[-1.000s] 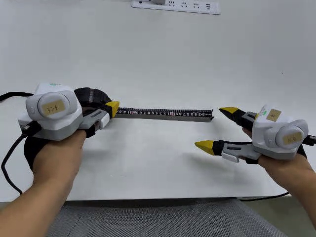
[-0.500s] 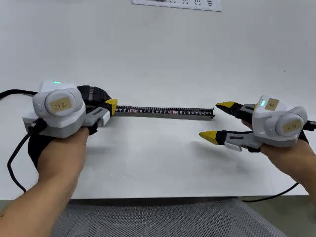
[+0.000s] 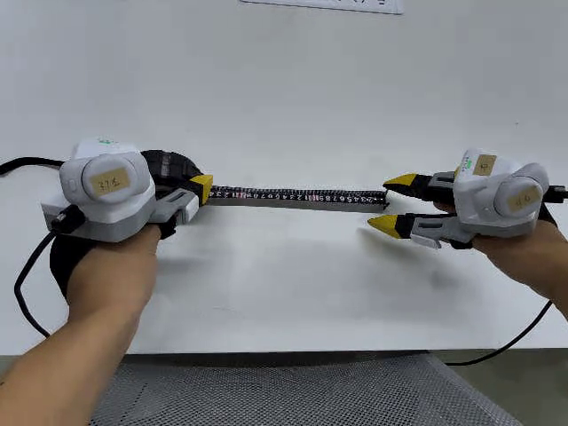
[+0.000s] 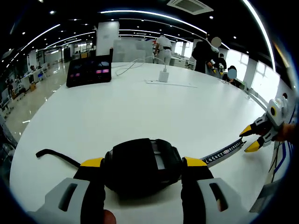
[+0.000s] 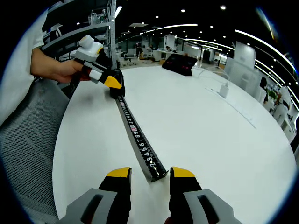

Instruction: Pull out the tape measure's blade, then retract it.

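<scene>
Looks down on a white workbench from head height. Holds the left gripper at the left side of the bench, with both yellow-tipped jaws pressed against the sides of the black tape measure case, clamping it on the surface. Shows the blade drawn out of the case and lying flat on the bench, running rightward in a straight line with printed numbers facing up. Poses the right gripper at the blade's free end, with jaws parted a moderate way and one yellow tip on each side of the end hook. Leaves a visible gap between each jaw and the blade in the right gripper view, so not pinching it. Includes a black cable trailing from the left gripper toward the bench's left edge, and a grey mesh chair below the near edge. Reveals an open-plan office with ceiling lights behind, in both gripper views
</scene>
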